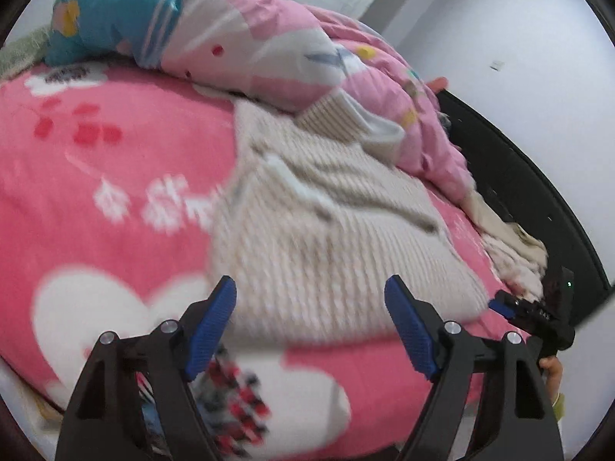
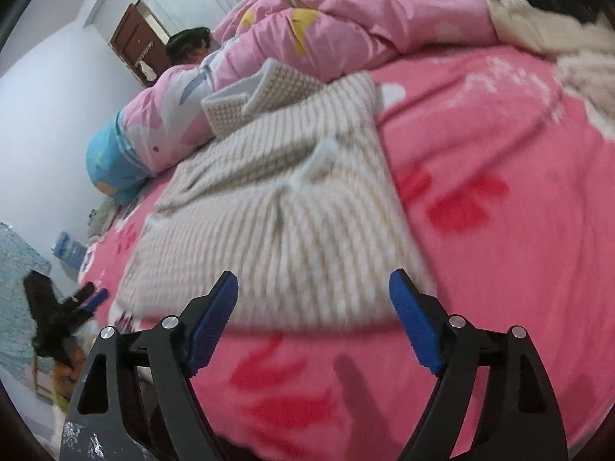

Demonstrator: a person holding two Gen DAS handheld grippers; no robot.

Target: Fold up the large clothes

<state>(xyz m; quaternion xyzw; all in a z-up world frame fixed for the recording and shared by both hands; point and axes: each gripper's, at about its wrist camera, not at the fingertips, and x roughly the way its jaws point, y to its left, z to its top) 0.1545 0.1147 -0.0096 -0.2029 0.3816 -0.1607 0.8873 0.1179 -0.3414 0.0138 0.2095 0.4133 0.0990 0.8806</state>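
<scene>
A beige ribbed knit sweater (image 1: 326, 223) lies folded on the pink fleece blanket (image 1: 96, 176), its collar end toward the rumpled quilt. My left gripper (image 1: 311, 299) hovers open just short of the sweater's near edge, with nothing between its blue pads. In the right wrist view the same sweater (image 2: 269, 223) lies flat ahead, and my right gripper (image 2: 313, 296) stands open at its near edge, holding nothing. The right gripper also shows at the far right of the left wrist view (image 1: 538, 307), and the left gripper at the far left of the right wrist view (image 2: 77, 303). Both views are blurred.
A pink patterned quilt (image 1: 307, 50) is heaped along the far side of the bed, with a blue pillow (image 1: 111, 11) at one end. Another pale garment (image 2: 557, 42) lies at the bed's corner. A dark bed frame (image 1: 519, 176) and white wall border the right.
</scene>
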